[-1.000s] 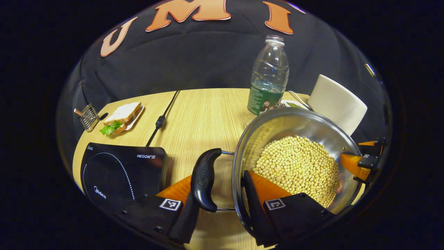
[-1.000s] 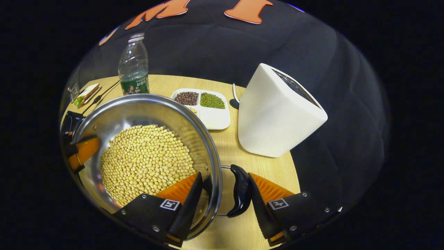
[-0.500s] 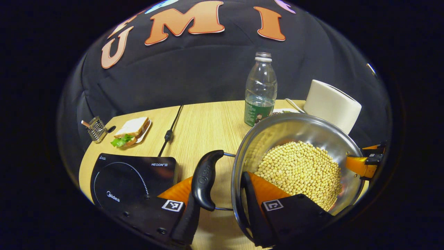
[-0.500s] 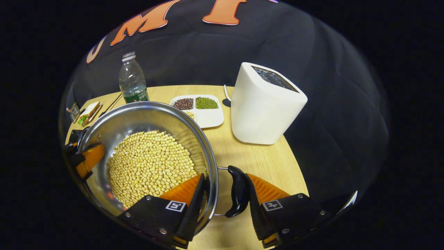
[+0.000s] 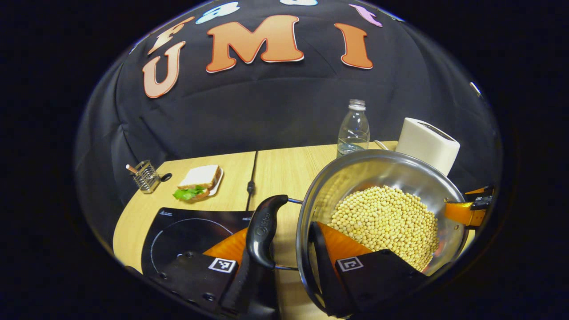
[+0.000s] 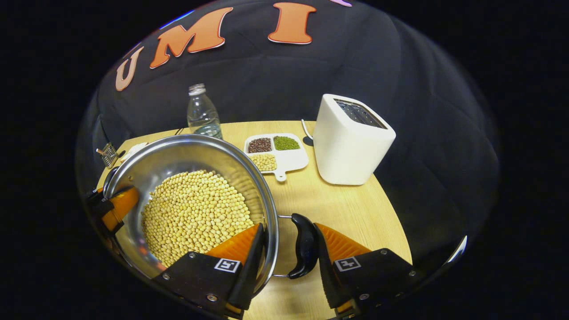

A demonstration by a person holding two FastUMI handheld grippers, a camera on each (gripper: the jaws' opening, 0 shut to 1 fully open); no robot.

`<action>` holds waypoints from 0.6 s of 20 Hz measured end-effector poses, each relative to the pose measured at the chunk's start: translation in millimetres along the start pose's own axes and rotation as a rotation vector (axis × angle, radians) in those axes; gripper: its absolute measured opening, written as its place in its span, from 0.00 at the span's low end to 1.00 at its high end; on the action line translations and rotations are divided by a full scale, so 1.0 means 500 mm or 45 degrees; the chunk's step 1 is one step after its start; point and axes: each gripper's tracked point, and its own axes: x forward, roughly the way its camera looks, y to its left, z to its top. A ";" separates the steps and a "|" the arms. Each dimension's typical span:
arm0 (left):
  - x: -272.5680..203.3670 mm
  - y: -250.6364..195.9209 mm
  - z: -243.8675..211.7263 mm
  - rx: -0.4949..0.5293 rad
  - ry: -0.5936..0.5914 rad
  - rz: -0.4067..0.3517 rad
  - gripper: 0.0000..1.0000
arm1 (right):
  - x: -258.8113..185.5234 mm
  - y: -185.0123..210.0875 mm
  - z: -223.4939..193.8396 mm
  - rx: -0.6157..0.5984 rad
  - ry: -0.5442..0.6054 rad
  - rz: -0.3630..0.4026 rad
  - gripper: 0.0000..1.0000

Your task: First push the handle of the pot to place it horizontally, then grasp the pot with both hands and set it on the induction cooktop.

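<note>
A steel pot (image 5: 355, 175) full of soybeans (image 5: 386, 222) hangs above the wooden table (image 5: 289, 164), held from both sides. My left gripper (image 5: 280, 235) is shut on the pot: one finger presses outside the black left handle (image 5: 262, 229), the other sits inside the wall. My right gripper (image 6: 288, 231) grips the pot (image 6: 186, 153) the same way at the black right handle (image 6: 304, 244). The black induction cooktop (image 5: 186, 229) lies low and left of the pot, partly behind the left finger. Each gripper also shows across the pot: the right gripper (image 5: 462, 211) and the left gripper (image 6: 113, 206).
A white toaster (image 6: 355, 142) stands at the back right, a divided bean tray (image 6: 278, 151) beside it, a water bottle (image 6: 202, 113) behind the pot. A sandwich plate (image 5: 198, 180), wire holder (image 5: 144, 175) and black cable (image 5: 252, 178) lie beyond the cooktop.
Both grippers have risen with the pot and carried it left; the table and its things sit lower and farther, and the cooktop has slid closer under the left handle.
</note>
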 end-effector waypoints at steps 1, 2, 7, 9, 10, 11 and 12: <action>-0.016 0.014 0.005 -0.005 -0.002 0.008 0.68 | -0.010 0.013 0.006 -0.006 -0.009 0.006 0.63; -0.025 0.030 0.012 -0.014 -0.013 0.014 0.71 | -0.024 0.028 0.013 -0.010 -0.019 0.010 0.63; -0.077 0.120 0.027 -0.046 -0.058 0.064 0.68 | -0.064 0.093 0.036 -0.050 -0.066 0.048 0.62; -0.098 0.161 0.029 -0.056 -0.068 0.091 0.68 | -0.060 0.127 0.042 -0.063 -0.070 0.070 0.63; -0.106 0.182 0.030 -0.054 -0.077 0.109 0.68 | -0.059 0.148 0.044 -0.076 -0.069 0.076 0.63; -0.115 0.205 0.029 -0.053 -0.084 0.125 0.68 | -0.058 0.165 0.049 -0.085 -0.075 0.083 0.63; -0.121 0.227 0.027 -0.062 -0.087 0.139 0.65 | -0.057 0.184 0.054 -0.086 -0.088 0.094 0.63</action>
